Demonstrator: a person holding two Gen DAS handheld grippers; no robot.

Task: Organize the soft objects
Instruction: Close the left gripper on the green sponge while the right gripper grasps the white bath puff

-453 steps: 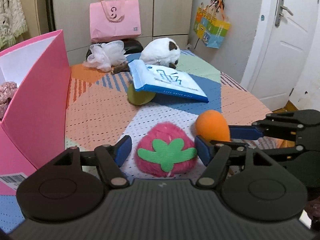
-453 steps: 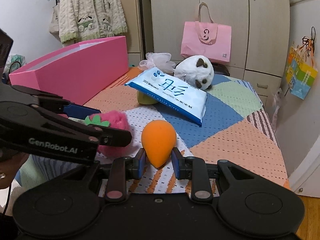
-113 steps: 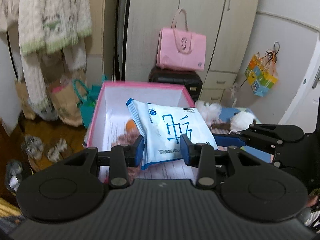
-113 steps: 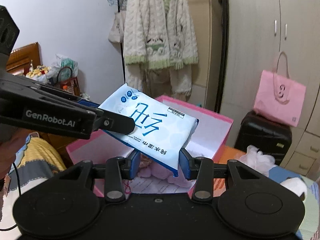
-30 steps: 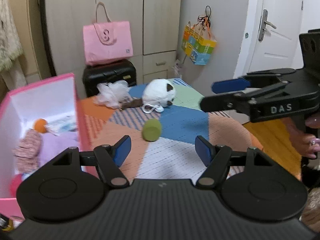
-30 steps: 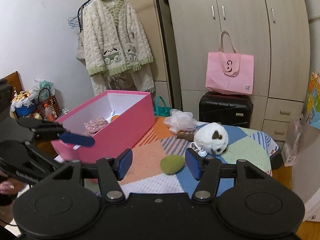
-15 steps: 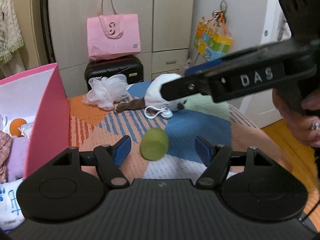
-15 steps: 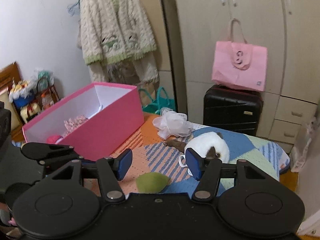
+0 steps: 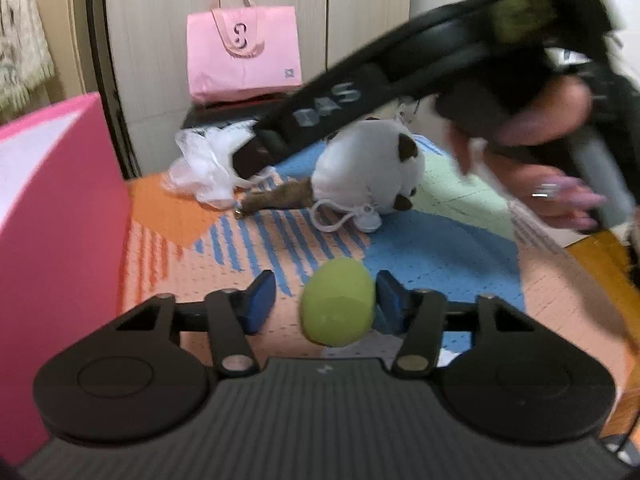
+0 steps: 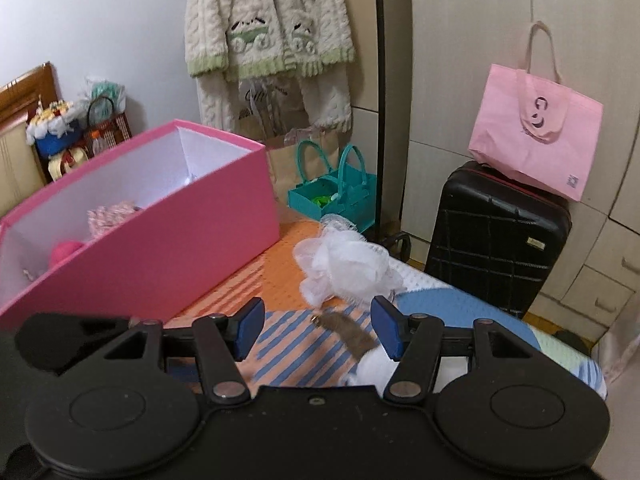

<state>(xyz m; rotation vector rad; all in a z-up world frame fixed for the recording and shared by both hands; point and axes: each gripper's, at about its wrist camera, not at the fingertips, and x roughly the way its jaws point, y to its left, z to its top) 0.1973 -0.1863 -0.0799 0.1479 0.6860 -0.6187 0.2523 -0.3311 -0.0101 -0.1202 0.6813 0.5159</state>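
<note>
Already some soft things are held in the box, while the sponge, plush and puff are left; both grippers' jaws are spread, unclamped.

Home bedroom: wardrobe, hung cardigan, suitcase.

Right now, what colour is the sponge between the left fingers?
Yellow-green sponge; left wrist view shows it best.

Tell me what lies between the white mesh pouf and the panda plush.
A brown furry piece lies between mesh pouf and panda plush, seen in left wrist view.
</note>
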